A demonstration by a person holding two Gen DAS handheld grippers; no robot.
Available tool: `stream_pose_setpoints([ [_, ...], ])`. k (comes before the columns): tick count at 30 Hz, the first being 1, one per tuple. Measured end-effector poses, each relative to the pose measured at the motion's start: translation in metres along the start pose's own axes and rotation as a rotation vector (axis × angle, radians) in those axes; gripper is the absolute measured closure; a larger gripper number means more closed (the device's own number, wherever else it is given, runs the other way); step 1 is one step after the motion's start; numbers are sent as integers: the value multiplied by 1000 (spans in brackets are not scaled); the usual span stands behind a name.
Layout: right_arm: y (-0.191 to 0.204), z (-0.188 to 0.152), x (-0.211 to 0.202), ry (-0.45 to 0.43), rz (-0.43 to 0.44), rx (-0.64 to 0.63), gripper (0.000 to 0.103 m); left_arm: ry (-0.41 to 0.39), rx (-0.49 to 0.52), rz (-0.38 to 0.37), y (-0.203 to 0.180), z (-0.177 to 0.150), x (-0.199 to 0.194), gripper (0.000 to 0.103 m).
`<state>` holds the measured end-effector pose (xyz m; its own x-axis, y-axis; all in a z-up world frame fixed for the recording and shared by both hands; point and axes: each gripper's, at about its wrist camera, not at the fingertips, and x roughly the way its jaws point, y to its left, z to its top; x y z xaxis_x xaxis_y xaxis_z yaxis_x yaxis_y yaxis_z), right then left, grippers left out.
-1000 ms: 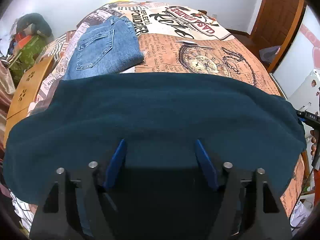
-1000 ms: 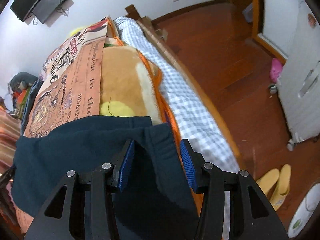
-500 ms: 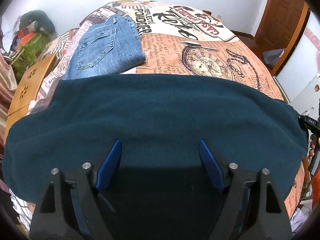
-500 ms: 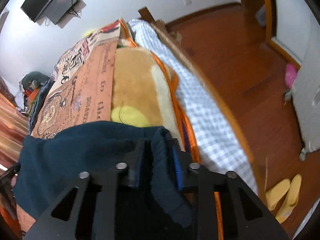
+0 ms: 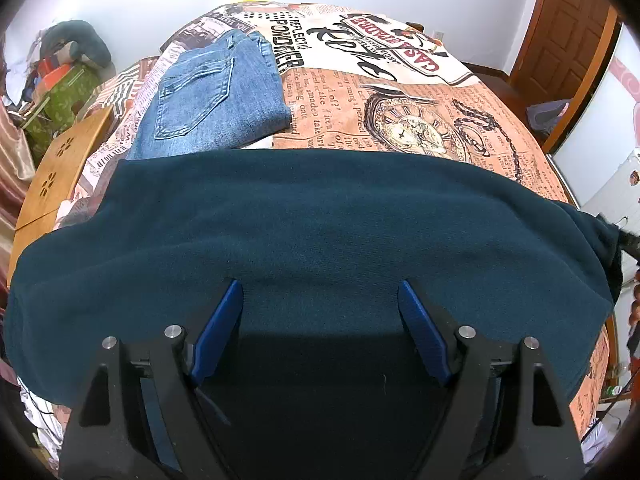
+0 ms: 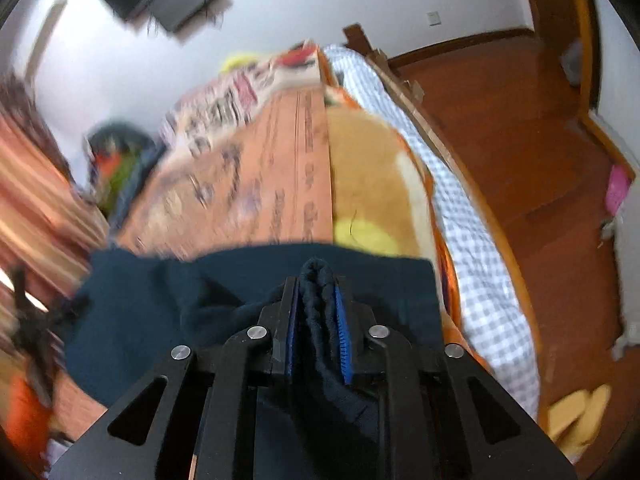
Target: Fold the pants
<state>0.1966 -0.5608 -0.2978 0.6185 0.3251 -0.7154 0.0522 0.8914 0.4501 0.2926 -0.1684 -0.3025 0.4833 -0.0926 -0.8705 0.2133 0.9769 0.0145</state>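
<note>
Since the earlier frames the right tongs (image 6: 318, 320) have closed from spread to clamped on a bunched fold of the dark teal pants (image 5: 320, 232), and the right wrist view is now motion-blurred. Left tongs (image 5: 320, 320) hover with their blue pads wide apart over the near part of the pants, gripping nothing. The pants lie spread across the near edge of the bed (image 5: 420, 120). Beyond them, toward the bed's far left corner, lie folded blue jeans (image 5: 212, 96) on the newspaper-print cover.
</note>
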Motion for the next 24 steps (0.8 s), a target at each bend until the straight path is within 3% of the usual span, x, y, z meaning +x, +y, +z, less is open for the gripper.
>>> stream_pose_setpoints([
  [6, -24, 4, 12, -41, -122, 98, 77, 0, 1, -1, 0, 0, 0, 23],
  [7, -27, 5, 12, -43, -143, 98, 74, 1, 1, -1, 0, 0, 0, 23],
  [9, -34, 5, 17, -27, -153, 106, 55, 0, 1, 0, 0, 0, 0, 23],
  [12, -41, 2, 22, -8, -146, 119, 48, -1, 0, 0, 0, 0, 0, 22],
  [19, -53, -1, 30, 25, -33, 159, 53, -4, 2, 6, 0, 0, 0, 22],
  [22, -45, -3, 24, -3, -70, 110, 64, -4, 2, 6, 0, 0, 0, 22],
  [23, -41, -3, 21, -19, -94, 85, 76, -4, 2, 6, 0, 0, 0, 22],
  [24, -38, -3, 19, -33, -116, 64, 77, -4, 3, 6, 0, 0, 0, 22],
])
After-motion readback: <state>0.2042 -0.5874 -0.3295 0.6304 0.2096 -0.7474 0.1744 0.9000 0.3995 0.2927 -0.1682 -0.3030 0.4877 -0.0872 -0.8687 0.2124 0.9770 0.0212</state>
